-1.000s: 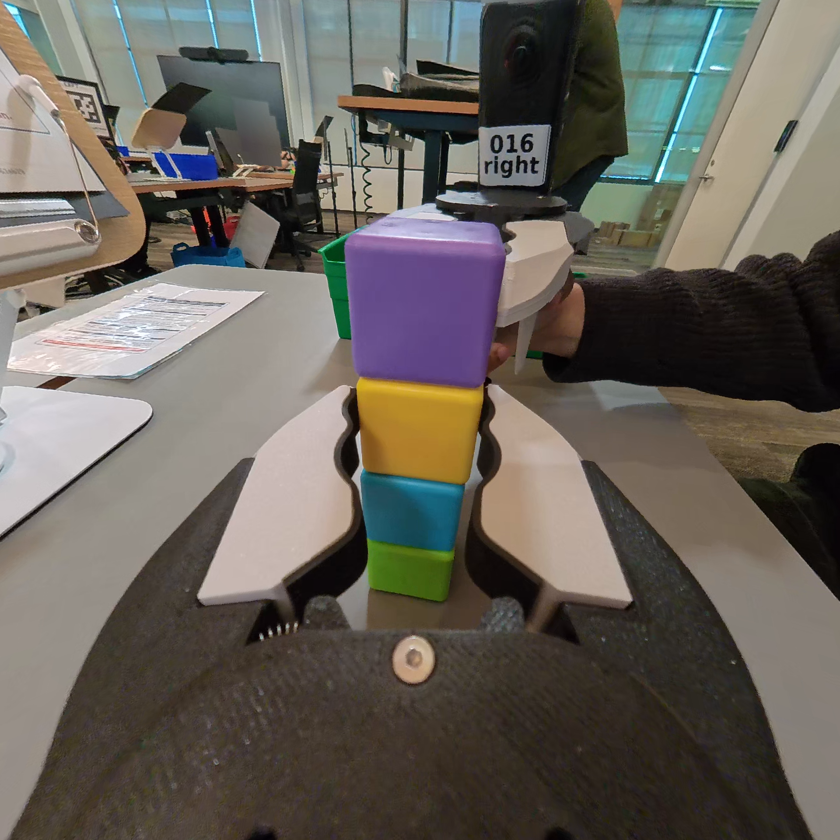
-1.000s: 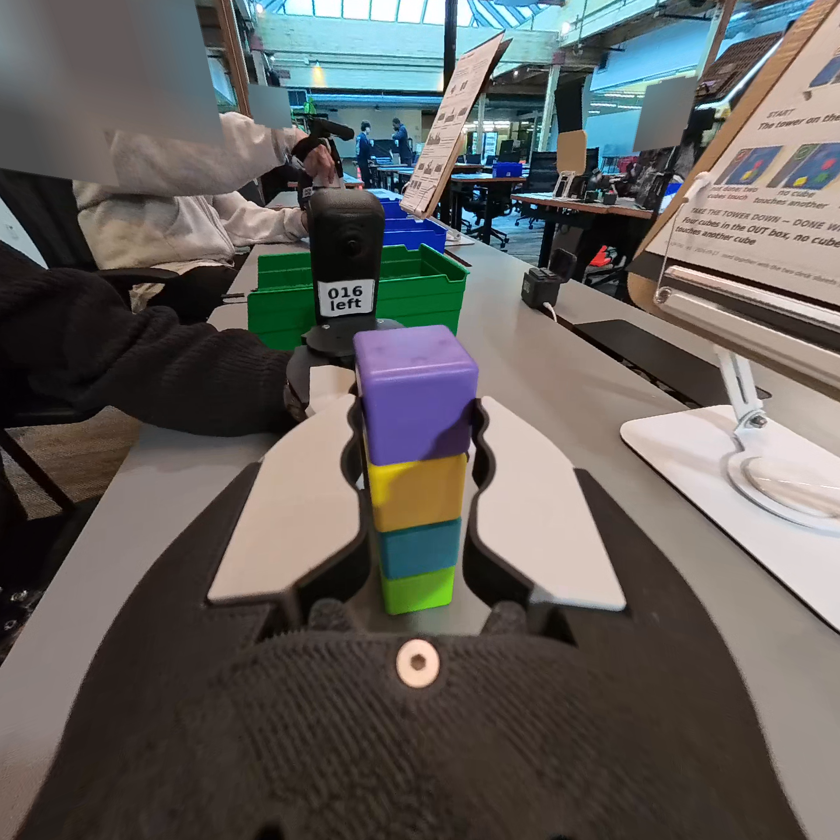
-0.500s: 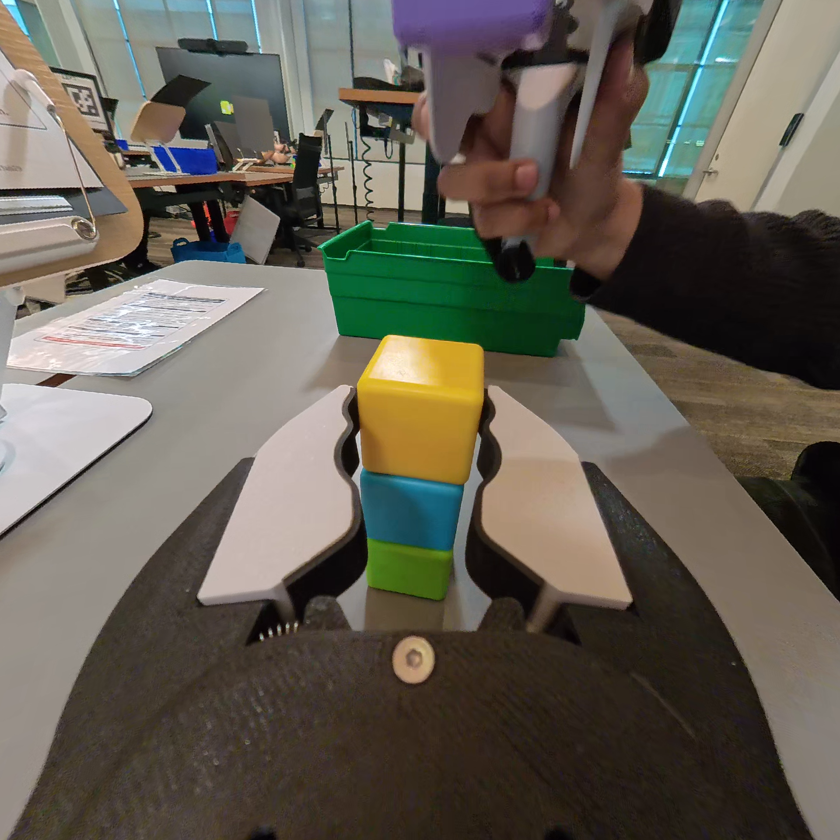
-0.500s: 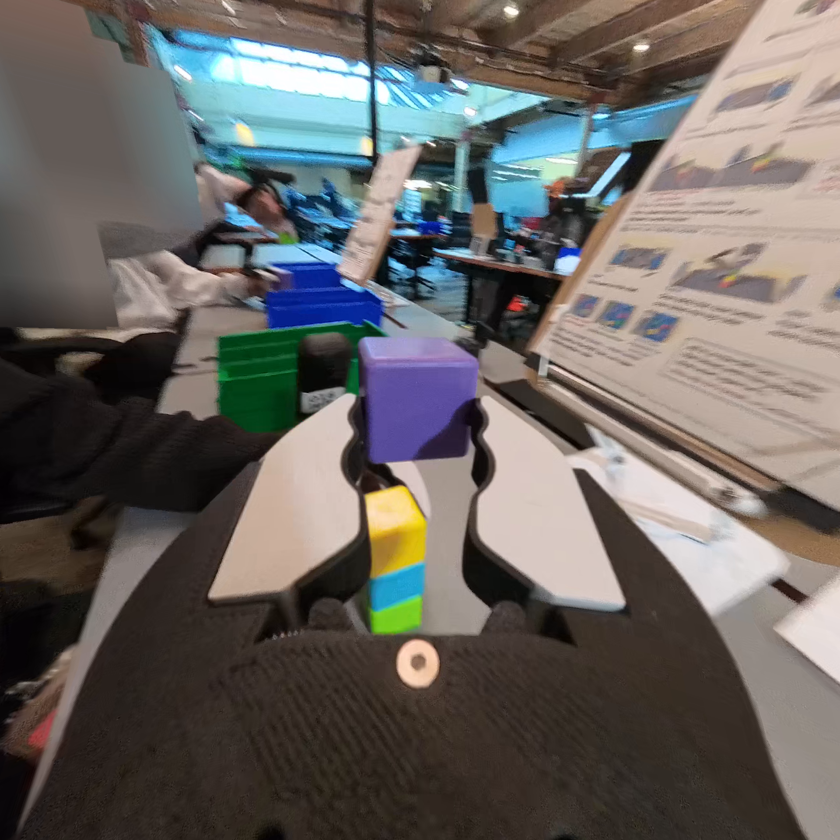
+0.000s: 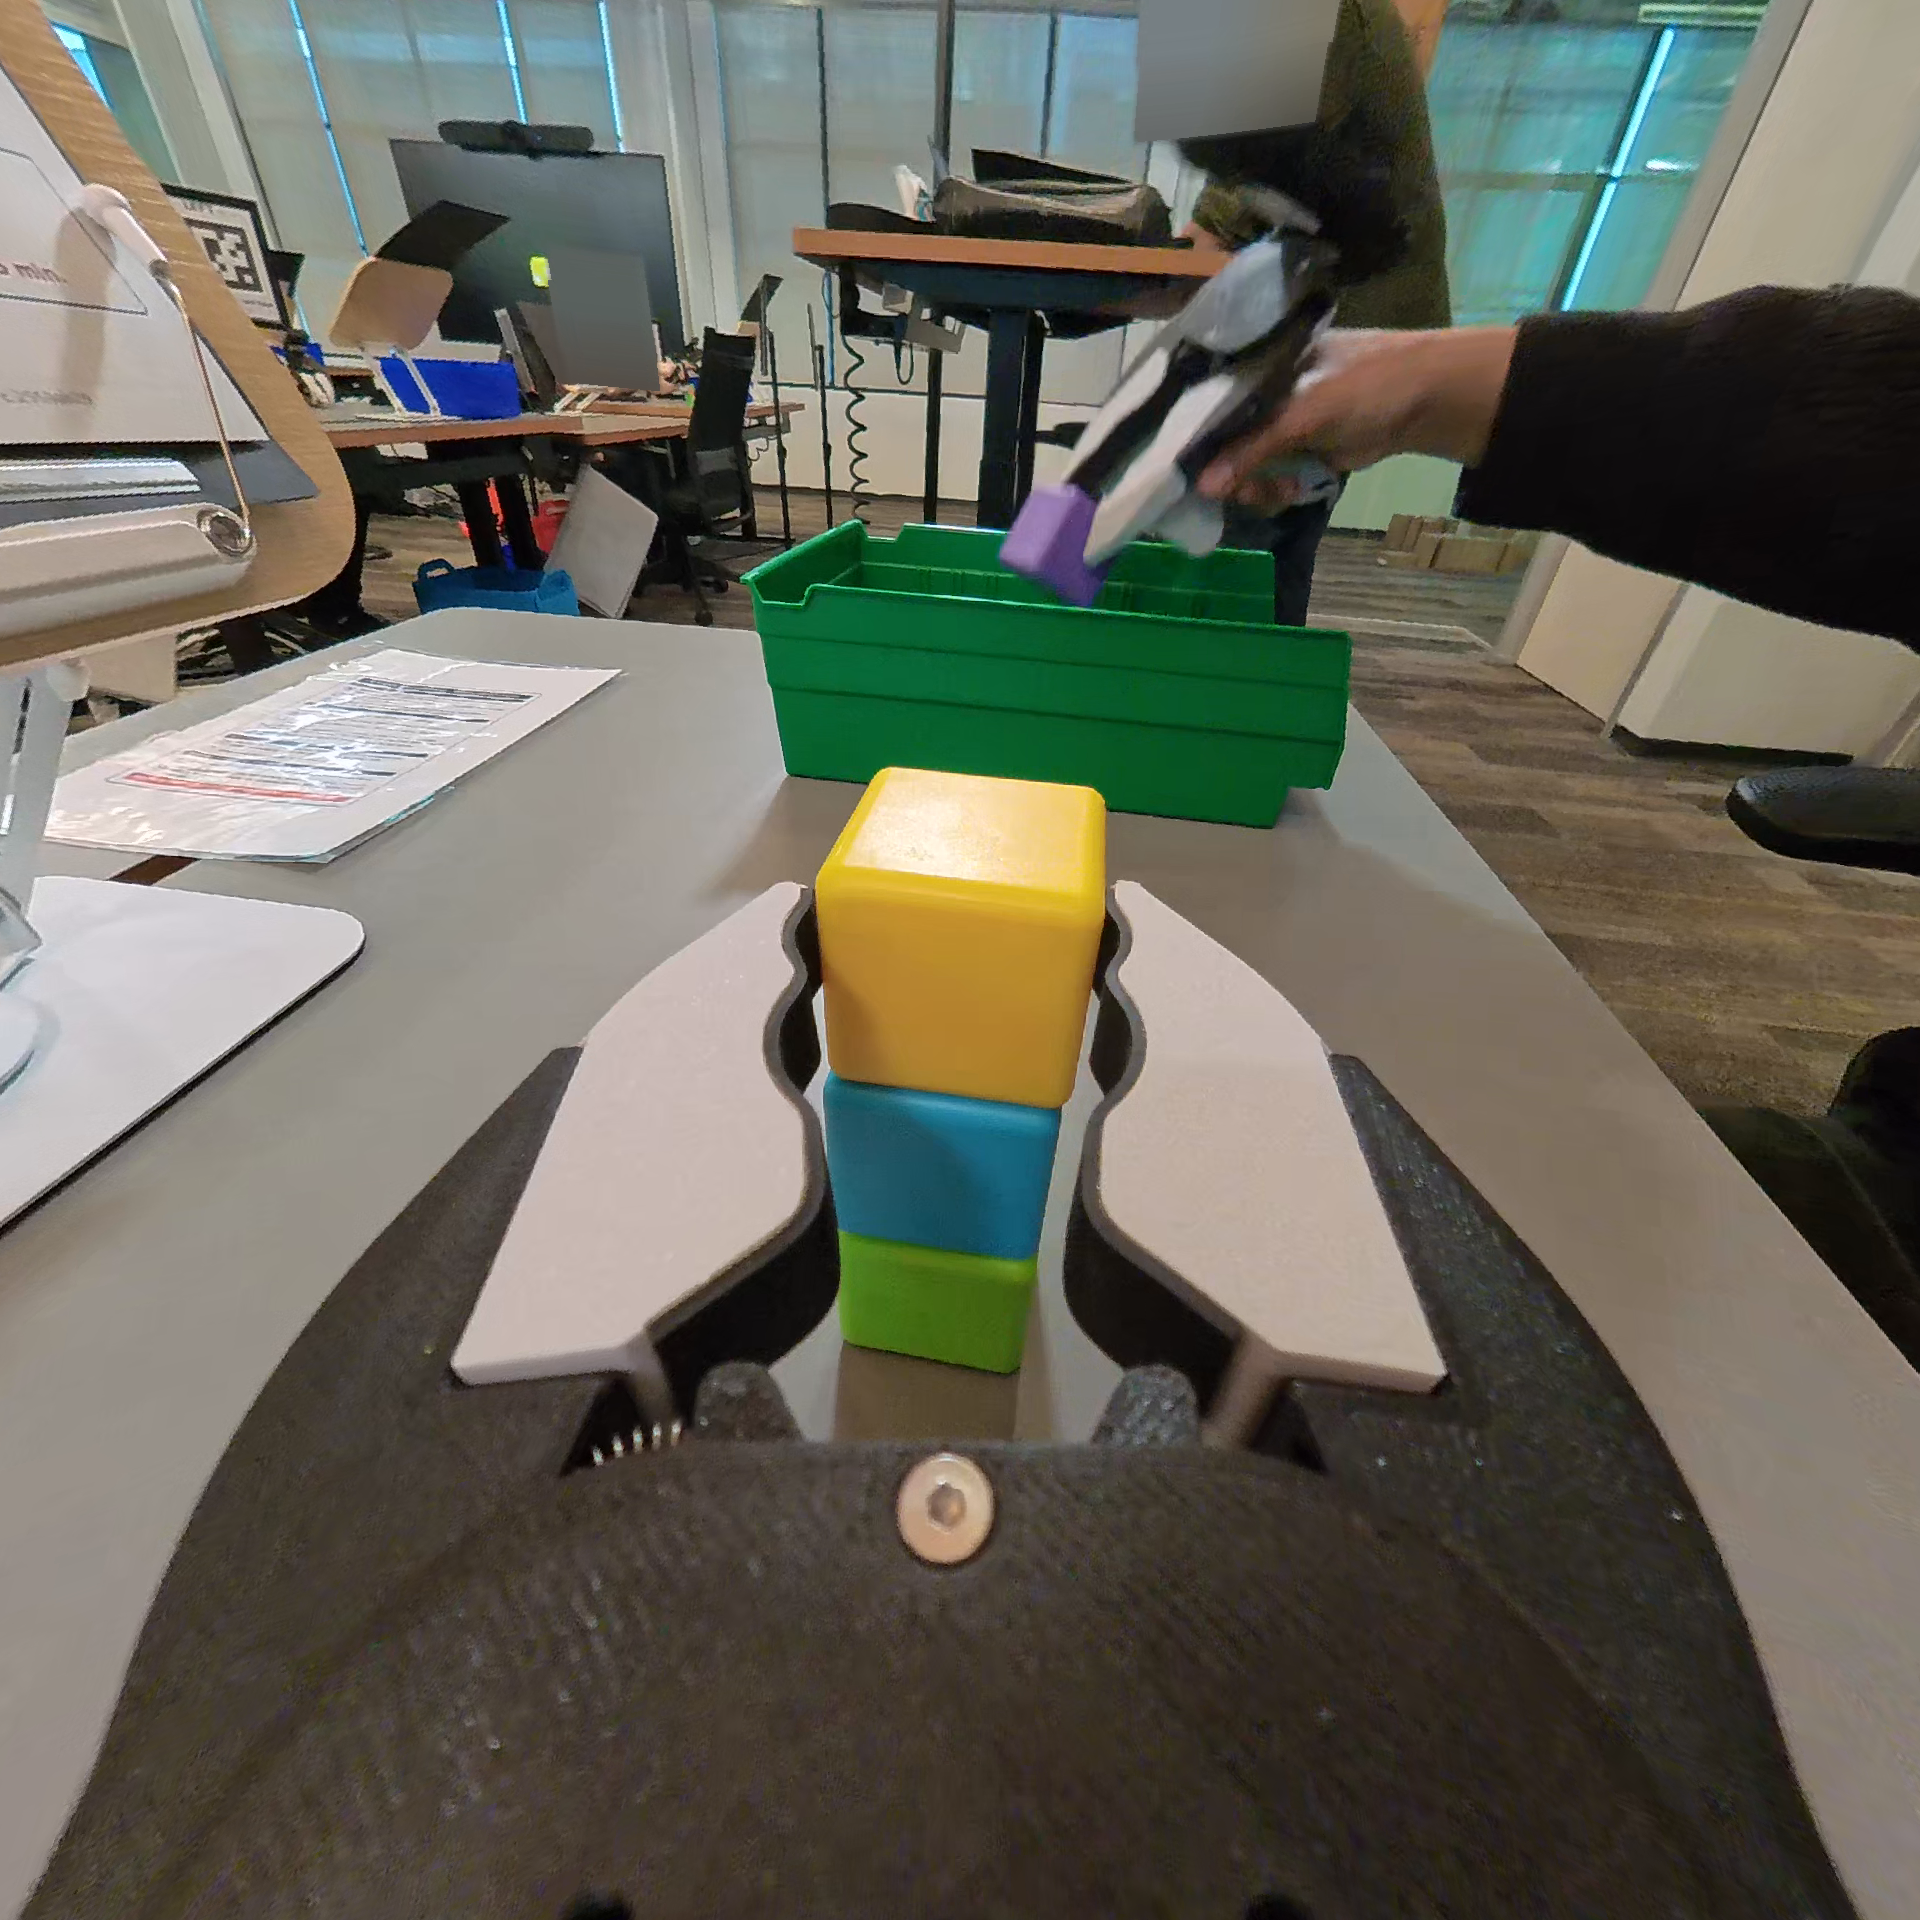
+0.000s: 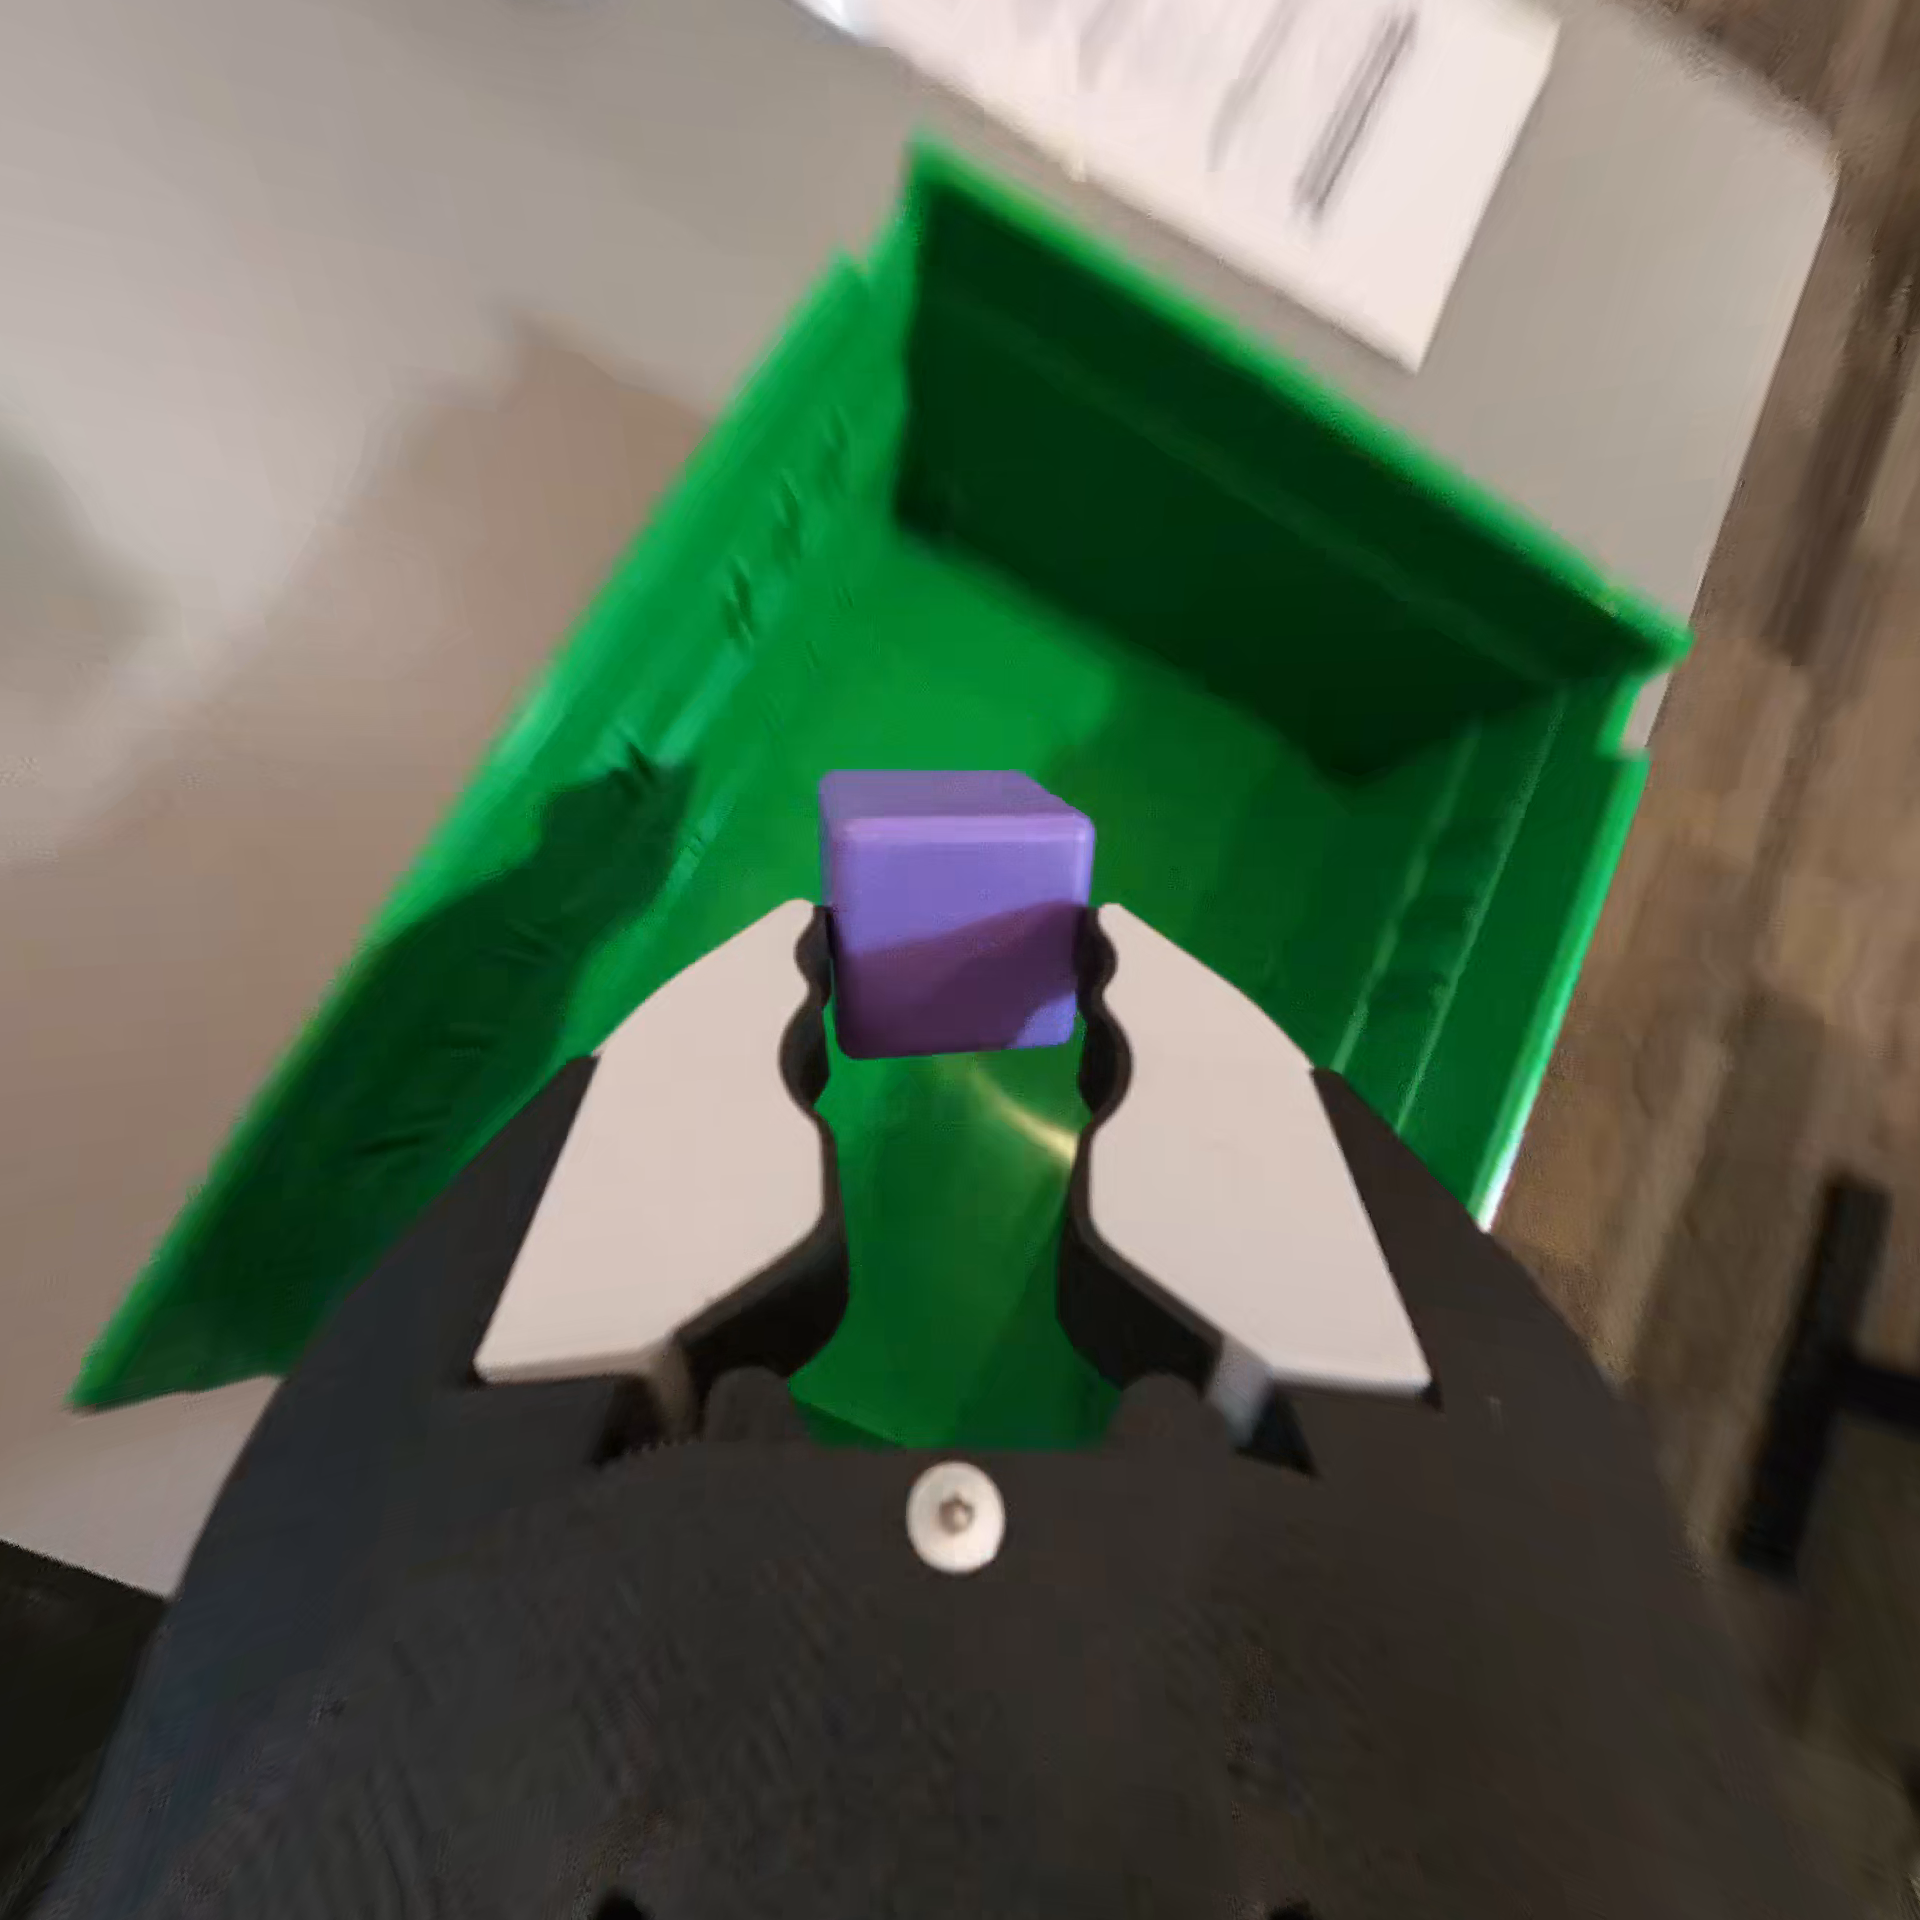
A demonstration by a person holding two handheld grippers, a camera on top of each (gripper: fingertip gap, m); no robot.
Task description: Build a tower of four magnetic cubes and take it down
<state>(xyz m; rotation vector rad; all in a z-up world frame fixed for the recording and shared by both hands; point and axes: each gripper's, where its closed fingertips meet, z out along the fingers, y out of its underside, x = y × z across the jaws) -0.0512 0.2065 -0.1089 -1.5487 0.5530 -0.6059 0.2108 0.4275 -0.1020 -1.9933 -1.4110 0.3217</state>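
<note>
A tower of three cubes stands on the grey table: a yellow cube [image 5: 958, 943] on top, a blue cube [image 5: 940, 1166] in the middle, a green cube [image 5: 935, 1311] at the bottom. My left gripper [image 5: 956, 925] is shut on the yellow cube. My right gripper [image 6: 956, 920] is shut on a purple cube [image 6: 954, 914] and holds it, pointing down, over the inside of the green bin [image 6: 1455, 935]. In the left wrist view the right gripper [image 5: 1081, 540] and the purple cube [image 5: 1051, 542] show above the green bin [image 5: 1049, 707] at the table's far end.
A white stand base [image 5: 156, 997] and a tilted instruction board [image 5: 125, 343] stand at the left. A laminated sheet [image 5: 322, 748] lies on the table. The table's right edge [image 5: 1558, 935] drops to the floor. A sleeved arm [image 5: 1714, 447] reaches in from the right.
My right gripper lifted the purple cube off the tower and carried it away, tilting down over the green bin. My left gripper stayed shut on the yellow cube.
</note>
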